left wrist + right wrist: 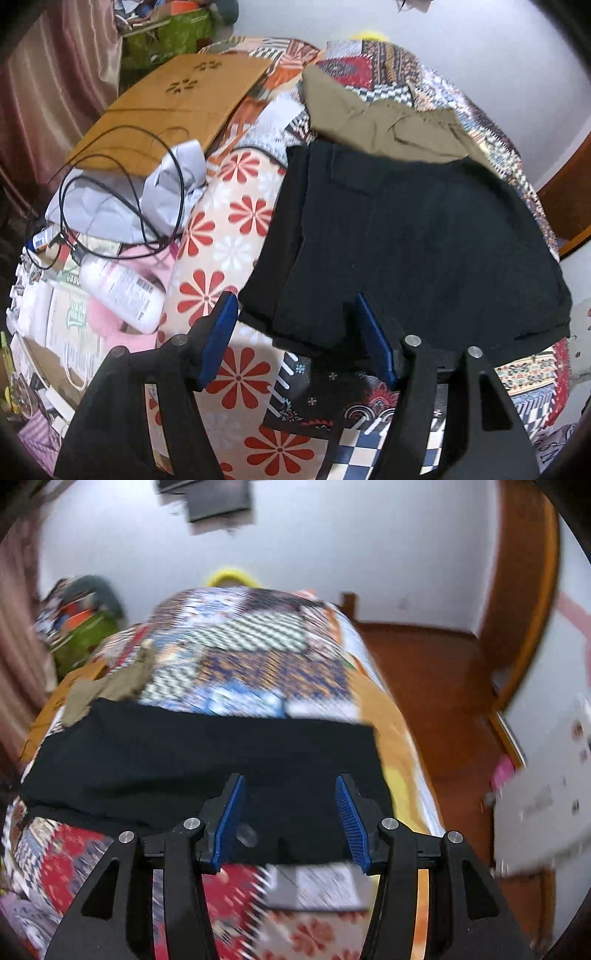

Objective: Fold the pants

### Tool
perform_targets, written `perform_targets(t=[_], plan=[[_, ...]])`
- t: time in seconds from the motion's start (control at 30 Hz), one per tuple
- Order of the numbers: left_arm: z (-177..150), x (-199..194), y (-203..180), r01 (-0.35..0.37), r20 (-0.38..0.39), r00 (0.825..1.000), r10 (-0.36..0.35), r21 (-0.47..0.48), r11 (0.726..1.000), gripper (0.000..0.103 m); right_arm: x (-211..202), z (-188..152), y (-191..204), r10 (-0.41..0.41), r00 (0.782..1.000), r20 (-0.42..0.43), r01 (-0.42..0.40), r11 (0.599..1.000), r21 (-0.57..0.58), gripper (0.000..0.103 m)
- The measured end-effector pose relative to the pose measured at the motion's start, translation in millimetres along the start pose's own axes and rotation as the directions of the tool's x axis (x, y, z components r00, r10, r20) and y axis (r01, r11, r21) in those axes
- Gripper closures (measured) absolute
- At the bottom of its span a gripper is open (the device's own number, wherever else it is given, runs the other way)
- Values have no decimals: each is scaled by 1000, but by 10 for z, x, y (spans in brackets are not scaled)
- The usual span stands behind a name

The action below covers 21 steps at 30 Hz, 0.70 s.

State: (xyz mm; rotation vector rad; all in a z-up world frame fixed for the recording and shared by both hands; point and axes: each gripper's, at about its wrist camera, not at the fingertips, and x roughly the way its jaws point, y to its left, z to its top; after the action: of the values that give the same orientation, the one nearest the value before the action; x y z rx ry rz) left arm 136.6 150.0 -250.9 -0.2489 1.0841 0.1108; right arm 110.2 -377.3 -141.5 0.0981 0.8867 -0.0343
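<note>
Both claws, left claw [295, 332] and right claw [290, 812], stand open and empty over folded black pants [406, 240]; fold apparently complete, next set aside.

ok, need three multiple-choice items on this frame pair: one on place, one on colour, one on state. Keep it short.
1. Where does the olive garment lie relative to the black pants?
A. At their far edge, partly under them
B. Folded on top of them
C. On the floor

2. What colour are the pads on the left gripper?
A. Red
B. Blue
C. White

3. What is the state of the right gripper?
A. Shut on the black pants
B. Shut on nothing
C. Open, holding nothing

Answers:
1. A: the left wrist view shows the olive cloth beyond the black pants, its near edge covered by them.
2. B: both fingers carry blue ribbed pads.
3. C: in the right wrist view the jaws stand apart over the black pants, which lie flat on the patterned bedspread and are not pinched.
</note>
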Motion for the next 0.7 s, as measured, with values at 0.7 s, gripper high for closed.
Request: perform_targets(t=[0.7], plan=[[-70, 109, -203, -75, 1, 997, 75, 52, 996, 69, 640, -494, -614, 20, 994, -111, 4, 977, 212, 56]])
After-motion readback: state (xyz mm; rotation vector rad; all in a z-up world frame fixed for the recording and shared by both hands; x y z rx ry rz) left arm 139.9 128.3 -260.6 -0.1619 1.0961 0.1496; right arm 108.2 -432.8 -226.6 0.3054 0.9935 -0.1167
